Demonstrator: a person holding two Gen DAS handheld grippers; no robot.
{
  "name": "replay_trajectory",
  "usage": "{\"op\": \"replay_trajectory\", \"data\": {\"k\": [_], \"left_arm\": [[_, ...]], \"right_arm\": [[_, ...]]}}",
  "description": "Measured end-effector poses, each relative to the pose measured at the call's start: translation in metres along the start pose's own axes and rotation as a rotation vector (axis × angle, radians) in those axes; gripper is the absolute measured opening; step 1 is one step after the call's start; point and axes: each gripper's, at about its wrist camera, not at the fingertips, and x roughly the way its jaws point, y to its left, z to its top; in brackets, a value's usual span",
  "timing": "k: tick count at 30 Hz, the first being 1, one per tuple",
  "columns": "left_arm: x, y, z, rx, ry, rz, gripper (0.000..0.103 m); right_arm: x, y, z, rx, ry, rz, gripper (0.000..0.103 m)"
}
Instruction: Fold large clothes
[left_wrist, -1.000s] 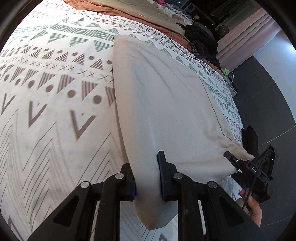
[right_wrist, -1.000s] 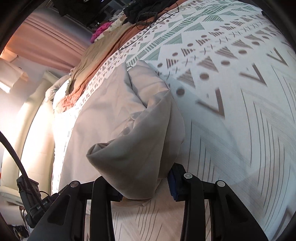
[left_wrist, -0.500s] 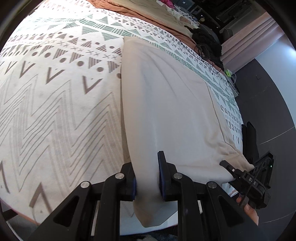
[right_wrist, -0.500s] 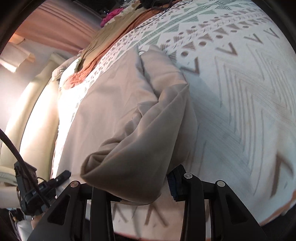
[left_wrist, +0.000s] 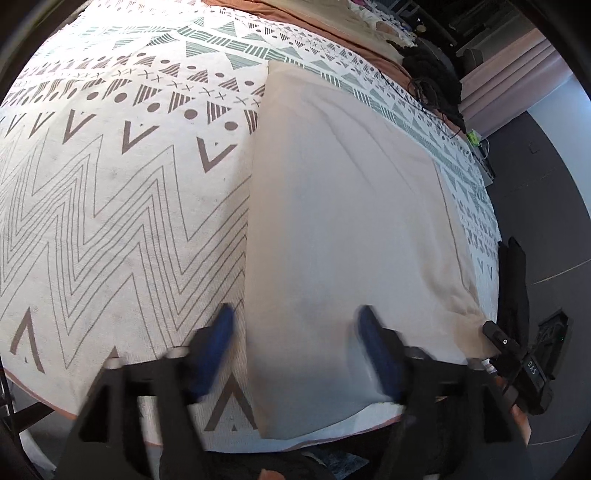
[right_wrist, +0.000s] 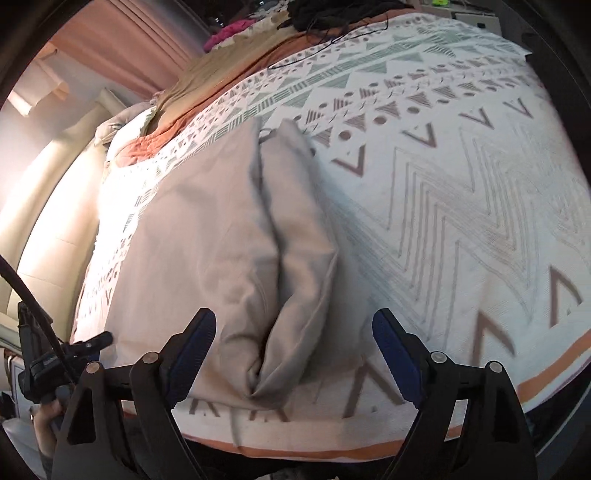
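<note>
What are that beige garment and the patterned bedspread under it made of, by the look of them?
Beige garment: soft matte woven fabric, probably cotton or a blend; it creases softly and shows a stitched hem. Patterned bedspread: matte woven textile with a faint visible weave, likely cotton; whether the pattern is printed or woven in is unclear.

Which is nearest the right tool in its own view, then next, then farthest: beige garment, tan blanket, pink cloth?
1. Beige garment: lies between the open right tool's fingers, on the patterned cover.
2. Tan blanket: far side of the bed, upper left.
3. Pink cloth: beyond the blanket, at the top.
</note>
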Motion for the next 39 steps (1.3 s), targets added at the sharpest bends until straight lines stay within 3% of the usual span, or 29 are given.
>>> {"op": "replay_trajectory", "data": {"k": [10, 23, 30, 33, 35, 39], "left_arm": [[0.001, 0.007, 0.037, -0.044, -0.069, 0.036, 0.088], [0.038, 0.003, 0.064, -0.06, -0.035, 0.073, 0.083], [0.052, 0.005, 0.077, -0.098, -0.018, 0.09, 0.071], [0.059, -0.001, 0.084, -0.084, -0.022, 0.111, 0.071], [0.064, -0.004, 0.089, -0.086, -0.017, 0.101, 0.064], [0.069, -0.017, 0.094, -0.05, -0.016, 0.157, 0.062]], "right_arm": [[0.008, -0.001, 0.034, -0.036, -0.02, 0.044, 0.086], [0.106, 0.031, 0.142, -0.179, 0.086, 0.057, 0.086], [0.149, 0.025, 0.147, -0.159, 0.152, 0.1, 0.086], [0.16, 0.021, 0.154, -0.156, 0.153, 0.067, 0.086], [0.167, 0.016, 0.156, -0.121, 0.178, 0.113, 0.086], [0.174, 0.012, 0.159, -0.126, 0.188, 0.133, 0.086]]}}
